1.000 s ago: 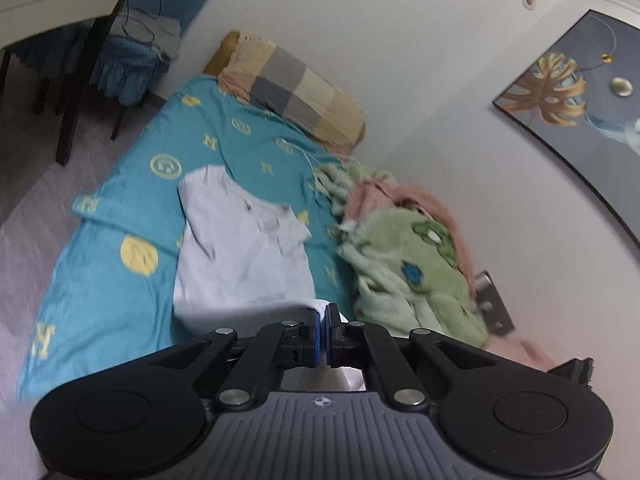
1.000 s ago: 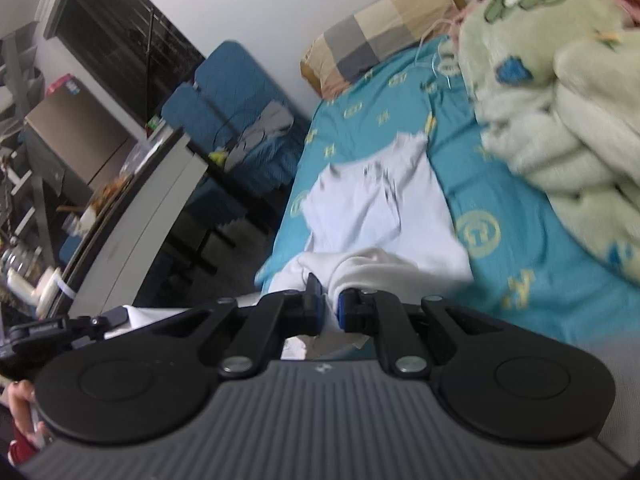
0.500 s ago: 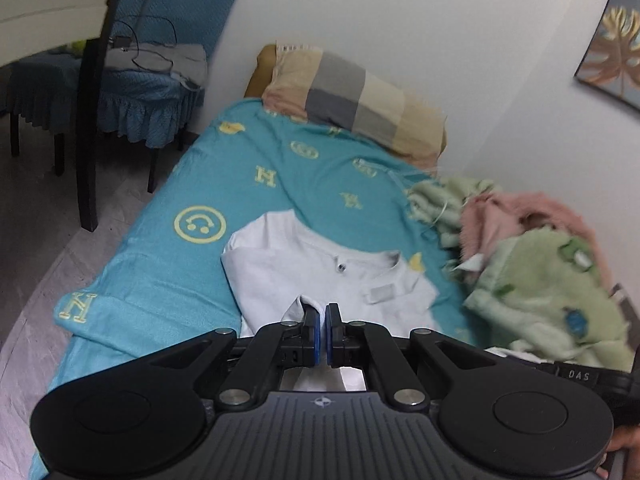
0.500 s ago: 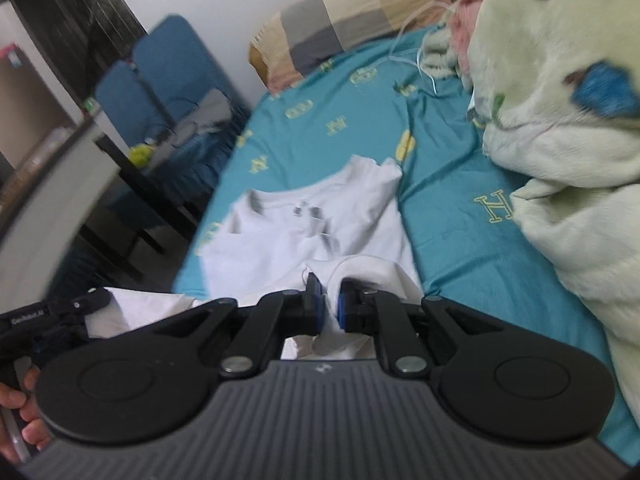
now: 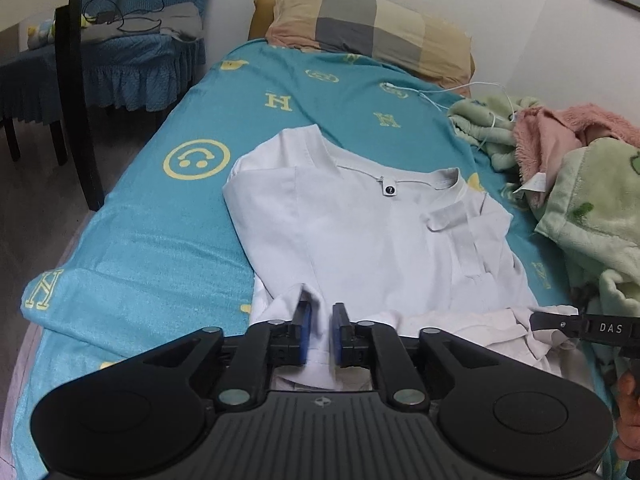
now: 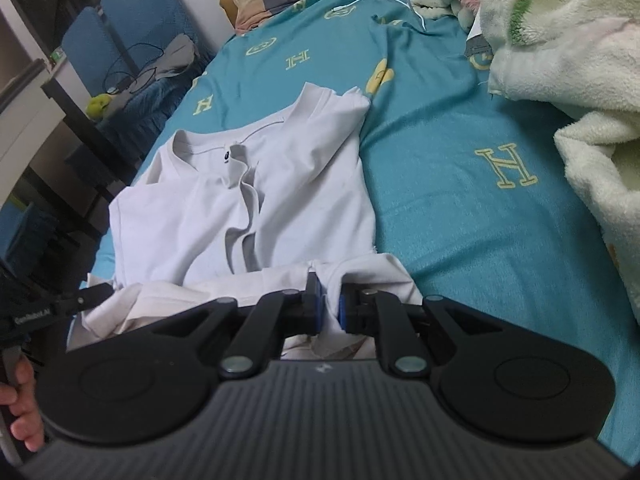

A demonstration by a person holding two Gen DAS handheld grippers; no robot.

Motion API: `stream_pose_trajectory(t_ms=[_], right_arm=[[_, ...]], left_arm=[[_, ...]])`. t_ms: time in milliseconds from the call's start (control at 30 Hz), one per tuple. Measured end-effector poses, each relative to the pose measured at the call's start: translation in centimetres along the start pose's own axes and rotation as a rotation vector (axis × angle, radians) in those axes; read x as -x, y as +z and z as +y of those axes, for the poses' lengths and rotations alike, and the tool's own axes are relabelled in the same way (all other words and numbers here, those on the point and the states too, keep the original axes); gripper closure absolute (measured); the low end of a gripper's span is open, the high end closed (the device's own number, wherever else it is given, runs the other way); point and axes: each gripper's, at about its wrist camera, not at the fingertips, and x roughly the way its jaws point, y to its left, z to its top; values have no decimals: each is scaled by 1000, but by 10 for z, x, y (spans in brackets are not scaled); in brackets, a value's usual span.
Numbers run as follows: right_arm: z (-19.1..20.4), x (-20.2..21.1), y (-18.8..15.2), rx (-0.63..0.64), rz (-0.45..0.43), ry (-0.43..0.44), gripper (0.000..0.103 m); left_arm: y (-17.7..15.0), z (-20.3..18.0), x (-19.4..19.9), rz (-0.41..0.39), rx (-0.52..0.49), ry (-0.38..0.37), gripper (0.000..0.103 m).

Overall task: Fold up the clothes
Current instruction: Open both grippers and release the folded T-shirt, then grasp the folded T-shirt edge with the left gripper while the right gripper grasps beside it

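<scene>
A white collared shirt [image 5: 372, 240] lies collar-away on the teal bedsheet [image 5: 160, 240], its lower hem folded up over the body. My left gripper [image 5: 320, 322] has opened a little, with the hem's left corner loose between its blue pads. My right gripper [image 6: 329, 300] is likewise slightly open around the hem's right corner on the same shirt [image 6: 256, 196]. Each gripper's tip shows in the other's view, the right gripper [image 5: 560, 322] at the right edge, the left gripper [image 6: 80, 300] at the left edge.
A pile of green and pink fleece blankets [image 5: 580, 184] lies along the bed's right side, with a white cable [image 5: 452, 92] beside it. A checked pillow [image 5: 368, 24] is at the head. A blue chair [image 5: 120, 40] and dark table leg [image 5: 80, 92] stand left of the bed.
Both grippers carried the hem forward and down onto the shirt body. Their jaws were shut on the cloth before and now stand slightly apart.
</scene>
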Motion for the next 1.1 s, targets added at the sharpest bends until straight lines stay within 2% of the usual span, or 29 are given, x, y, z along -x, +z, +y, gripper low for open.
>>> stream_pose_trajectory(t_ms=[33,133,200,233,267,300,333,400,500,533,633,833,1100], right_arm=[[0,2,1,-3,-1,2,90],[7,15,2,18,-19,-4,85],[13,28,0,37,-44,0,70],[16,36,-2,42,-61,4,56],[20,45,-5,47,-79,7,46],[24,55,-8,56,-100,7,42],[28,66,-11,68,-117,7,40],[37,88,-17,93,-145,7,40],[50,122,-26,130,-193,-1,37],[55,133,-30,140,-212,-1,28],[65,164,-41,153,-270,15,18],[82,198,-72,207,-340,-21,18],[77,190,-81,196,-337,-39,18]], left_arm=[[0,-2,5,-5,0,3,69],[-2,-12,30,-36,-4,6,50],[-5,-21,49,-64,-13,9,40],[-7,-25,59,-78,-23,8,34],[-9,-29,70,-95,-33,9,32],[-12,-33,83,-112,-43,10,25],[-14,-36,95,-129,-53,11,20],[-20,-41,119,-161,-72,11,16],[-30,-48,154,-214,-86,17,1],[-35,-48,164,-231,-82,22,0],[-49,-54,187,-246,-79,8,0],[-74,-72,219,-283,-126,-13,0],[-75,-59,198,-128,-4,-63,0]])
